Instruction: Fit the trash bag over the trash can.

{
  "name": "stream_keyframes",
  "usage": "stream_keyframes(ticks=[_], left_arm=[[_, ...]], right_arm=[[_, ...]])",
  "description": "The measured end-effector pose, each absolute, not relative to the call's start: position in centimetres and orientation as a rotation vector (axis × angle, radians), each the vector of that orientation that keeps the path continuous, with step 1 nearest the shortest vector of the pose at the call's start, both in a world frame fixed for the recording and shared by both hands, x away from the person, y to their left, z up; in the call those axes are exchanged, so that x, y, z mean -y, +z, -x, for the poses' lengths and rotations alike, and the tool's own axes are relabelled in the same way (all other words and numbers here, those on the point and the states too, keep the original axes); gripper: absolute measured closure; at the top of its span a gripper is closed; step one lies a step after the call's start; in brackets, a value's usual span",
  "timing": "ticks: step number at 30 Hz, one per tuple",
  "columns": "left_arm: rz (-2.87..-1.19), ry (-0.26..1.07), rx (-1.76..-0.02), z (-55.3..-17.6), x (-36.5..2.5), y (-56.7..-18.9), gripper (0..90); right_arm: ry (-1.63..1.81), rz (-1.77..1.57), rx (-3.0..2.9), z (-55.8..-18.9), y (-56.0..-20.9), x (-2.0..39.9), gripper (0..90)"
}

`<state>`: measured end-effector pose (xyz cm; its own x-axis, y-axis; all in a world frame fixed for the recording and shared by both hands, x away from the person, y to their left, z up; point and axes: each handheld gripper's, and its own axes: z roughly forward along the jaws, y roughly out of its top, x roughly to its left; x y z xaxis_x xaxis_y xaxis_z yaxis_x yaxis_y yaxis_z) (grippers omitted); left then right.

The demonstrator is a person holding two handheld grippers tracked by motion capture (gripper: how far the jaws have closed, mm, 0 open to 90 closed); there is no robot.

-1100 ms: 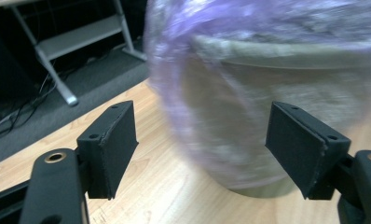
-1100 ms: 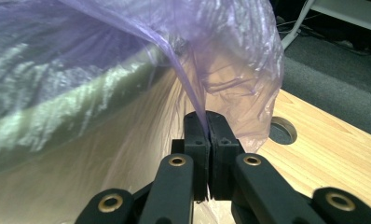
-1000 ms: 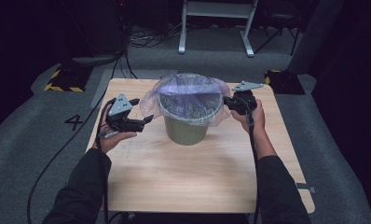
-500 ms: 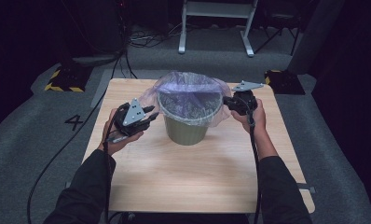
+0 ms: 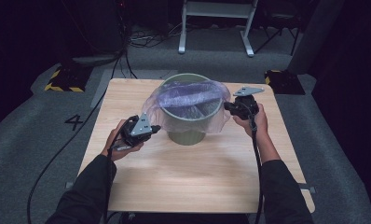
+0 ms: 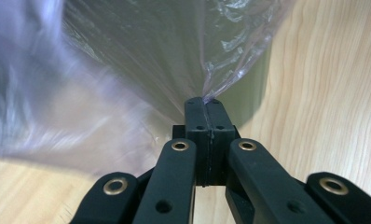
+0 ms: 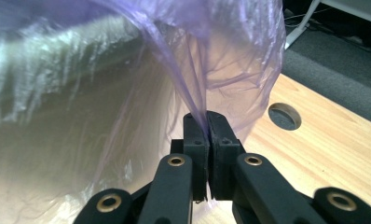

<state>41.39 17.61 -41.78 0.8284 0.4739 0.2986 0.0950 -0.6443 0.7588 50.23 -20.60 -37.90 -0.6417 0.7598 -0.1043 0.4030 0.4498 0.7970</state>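
A green bin [image 5: 187,125] stands at the table's middle, with a thin purple plastic bag [image 5: 193,95] draped over its rim. My left gripper [image 5: 154,128] is low at the bin's left side. Its jaws have just been closing and are shut on a pinch of the bag's film [image 6: 221,70], beside the bin wall [image 6: 254,91]. My right gripper [image 5: 227,106] sits at the bin's right rim, shut on the bag's edge [image 7: 221,56], which rises in folds from between its pads.
The wooden table [image 5: 193,172] has free room in front of the bin and a round cable hole [image 7: 284,115] near the right gripper. Grey carpet, cables and a white stand's legs [image 5: 215,28] lie beyond the table's far edge.
The left gripper, open beside the bin a second ago, moved in and down, shut on the bag and drew its left side outward and down. The right gripper has kept still.
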Motion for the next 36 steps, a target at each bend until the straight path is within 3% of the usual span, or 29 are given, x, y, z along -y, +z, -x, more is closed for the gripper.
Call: stream_keyframes(ticks=[8, 12, 18, 19, 20, 23, 29, 36], left_arm=[[-2.225, 0.6, -0.456, -41.5, -18.0, -43.4, 87.8], [-2.162, 0.58, -0.487, -40.6, -19.2, -43.1, 67.2], [-2.056, 0.491, -0.491, -38.3, -20.8, -41.9, 33.5], [-2.056, 0.491, -0.491, -38.3, -20.8, -41.9, 28.7], [-2.021, 0.467, -0.48, -37.4, -21.2, -41.3, 24.9], [-1.994, 0.467, -0.47, -36.6, -21.7, -40.8, 16.8], [-1.902, 0.533, -0.498, -35.2, -22.8, -38.2, 15.8], [-1.88, 0.612, -0.543, -37.4, -22.9, -35.7, 20.1]], right_arm=[[1.065, -0.972, -2.259, -50.1, -38.6, 20.9, 86.5], [1.068, -0.955, -2.241, -49.6, -38.3, 21.2, 81.8], [1.103, -0.926, -2.19, -48.5, -37.0, 22.2, 61.5], [1.103, -0.926, -2.19, -48.5, -37.0, 22.2, 61.5], [1.109, -0.926, -2.192, -48.1, -36.6, 22.6, 53.7], [1.084, -0.905, -2.179, -47.5, -36.0, 23.0, 43.9], [1.117, -0.841, -2.151, -46.2, -34.9, 23.8, 30.2], [1.2, -0.763, -2.094, -45.0, -33.5, 23.9, 30.3]])
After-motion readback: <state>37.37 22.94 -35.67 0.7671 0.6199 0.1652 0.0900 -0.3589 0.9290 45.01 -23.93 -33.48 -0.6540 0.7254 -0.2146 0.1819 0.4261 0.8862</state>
